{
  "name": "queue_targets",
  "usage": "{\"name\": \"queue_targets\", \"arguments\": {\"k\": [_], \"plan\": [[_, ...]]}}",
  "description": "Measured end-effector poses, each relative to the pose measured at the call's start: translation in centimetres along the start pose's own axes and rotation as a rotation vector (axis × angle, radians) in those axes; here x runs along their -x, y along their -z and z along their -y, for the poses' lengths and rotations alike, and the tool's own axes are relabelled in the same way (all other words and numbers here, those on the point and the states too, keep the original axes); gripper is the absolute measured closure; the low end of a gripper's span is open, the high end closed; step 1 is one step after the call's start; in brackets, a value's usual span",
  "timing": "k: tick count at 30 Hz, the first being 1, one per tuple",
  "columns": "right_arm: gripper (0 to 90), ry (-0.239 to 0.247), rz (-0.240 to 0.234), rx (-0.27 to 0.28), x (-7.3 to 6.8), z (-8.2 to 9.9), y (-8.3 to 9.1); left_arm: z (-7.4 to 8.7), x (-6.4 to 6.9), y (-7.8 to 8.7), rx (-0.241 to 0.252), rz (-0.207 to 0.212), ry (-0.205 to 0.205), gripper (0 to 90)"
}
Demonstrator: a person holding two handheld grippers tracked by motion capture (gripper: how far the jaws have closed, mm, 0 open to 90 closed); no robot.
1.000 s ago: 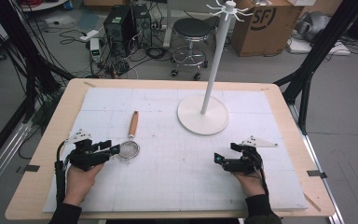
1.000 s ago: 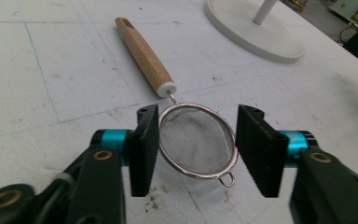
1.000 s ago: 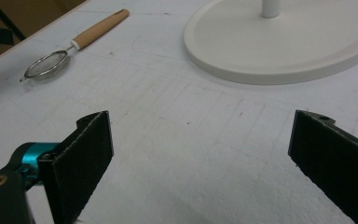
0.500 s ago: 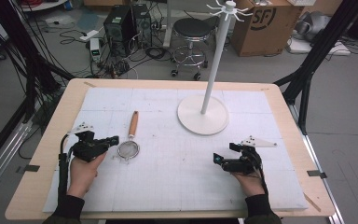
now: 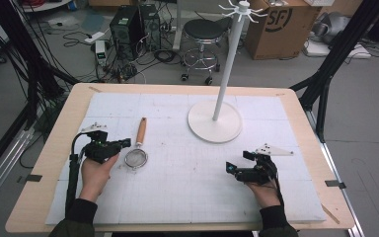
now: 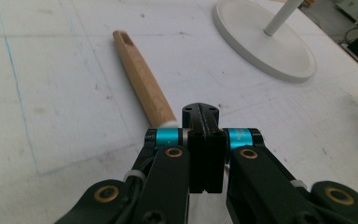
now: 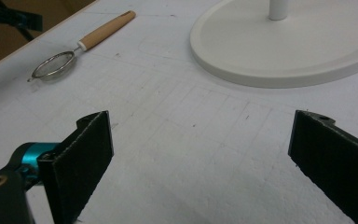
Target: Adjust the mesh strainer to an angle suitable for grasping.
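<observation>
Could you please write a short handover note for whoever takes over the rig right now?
Left gripper: jaws shut with nothing between them, tips just beside the strainer, near where its wooden handle meets the mesh bowl.
Right gripper: jaws wide open, holding nothing, over bare mat in front of the stand's base.
Strainer lies flat on the mat, handle pointing away from the person.
The white hook stand is upright, its hooks bare.
Done: left gripper brought up to the strainer.
Left: probably open, grasp the strainer and hang it on the stand.
</observation>
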State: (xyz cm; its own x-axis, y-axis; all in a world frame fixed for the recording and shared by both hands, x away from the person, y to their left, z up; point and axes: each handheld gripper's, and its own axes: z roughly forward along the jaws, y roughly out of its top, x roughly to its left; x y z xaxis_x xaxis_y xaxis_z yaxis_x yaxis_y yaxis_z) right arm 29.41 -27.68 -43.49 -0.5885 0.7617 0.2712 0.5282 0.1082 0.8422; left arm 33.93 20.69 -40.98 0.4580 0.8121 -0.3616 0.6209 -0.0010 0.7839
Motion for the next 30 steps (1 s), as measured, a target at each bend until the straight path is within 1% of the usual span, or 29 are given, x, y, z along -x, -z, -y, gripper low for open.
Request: {"name": "queue_targets", "arguments": {"k": [1, 2, 5, 7, 8, 9, 12, 14, 17, 20, 22, 24, 26, 29, 30], "plan": [[5.7, 0.001, 0.000, 0.002, 0.0, 0.0, 0.0, -0.3, 0.0, -0.2, -0.002, 0.000, -0.006, 90.0], [5.7, -0.003, -0.001, 0.003, 0.0, 0.0, 0.1, -0.5, 0.0, -0.3, -0.001, 0.005, 0.005, 90.0], [5.7, -0.010, -0.003, 0.006, 0.1, 0.0, 0.1, -0.9, -0.2, -0.7, -0.008, 0.007, 0.018, 90.0], [5.7, -0.010, -0.009, 0.014, 0.1, -0.1, 0.2, -1.1, -0.3, -0.9, -0.015, 0.022, 0.030, 90.0], [5.7, -0.013, -0.013, 0.019, 0.2, -0.1, 0.3, -1.2, -0.3, -1.0, -0.023, 0.012, 0.031, 90.0], [5.7, -0.015, -0.014, 0.025, 0.2, -0.2, 0.4, -1.3, -0.5, -1.0, -0.028, 0.010, 0.040, 90.0], [5.7, -0.021, -0.017, 0.033, 0.3, -0.2, 0.4, -1.4, -1.2, -1.2, -0.026, 0.015, 0.095, 90.0], [5.7, -0.021, -0.017, 0.034, 0.3, -0.2, 0.4, -1.3, -1.7, -1.5, -0.033, 0.026, 0.133, 90.0], [5.7, -0.015, -0.013, 0.034, 0.2, -0.3, 0.4, -1.2, -1.9, -1.9, -0.052, 0.016, 0.156, 90.0], [5.7, -0.020, -0.015, 0.035, 0.2, -0.3, 0.5, -1.0, -2.2, -2.2, -0.060, -0.004, 0.176, 90.0], [5.7, -0.019, -0.017, 0.048, 0.3, -0.3, 0.7, -0.9, -2.3, -2.4, -0.079, -0.017, 0.178, 90.0], [5.7, -0.021, -0.016, 0.054, 0.3, -0.4, 0.8, -0.6, -2.5, -2.7, -0.082, -0.020, 0.202, 90.0], [5.7, -0.024, -0.017, 0.054, 0.4, -0.4, 0.8, -0.2, -2.8, -3.0, -0.103, -0.038, 0.212, 90.0], [5.7, -0.022, -0.016, 0.058, 0.4, -0.4, 0.9, 0.7, -3.4, -3.4, -0.126, -0.037, 0.231, 90.0], [5.8, -0.010, -0.013, 0.072, 0.3, -0.4, 1.0, 0.9, -3.6, -3.6, -0.133, -0.028, 0.243, 90.0]]}}
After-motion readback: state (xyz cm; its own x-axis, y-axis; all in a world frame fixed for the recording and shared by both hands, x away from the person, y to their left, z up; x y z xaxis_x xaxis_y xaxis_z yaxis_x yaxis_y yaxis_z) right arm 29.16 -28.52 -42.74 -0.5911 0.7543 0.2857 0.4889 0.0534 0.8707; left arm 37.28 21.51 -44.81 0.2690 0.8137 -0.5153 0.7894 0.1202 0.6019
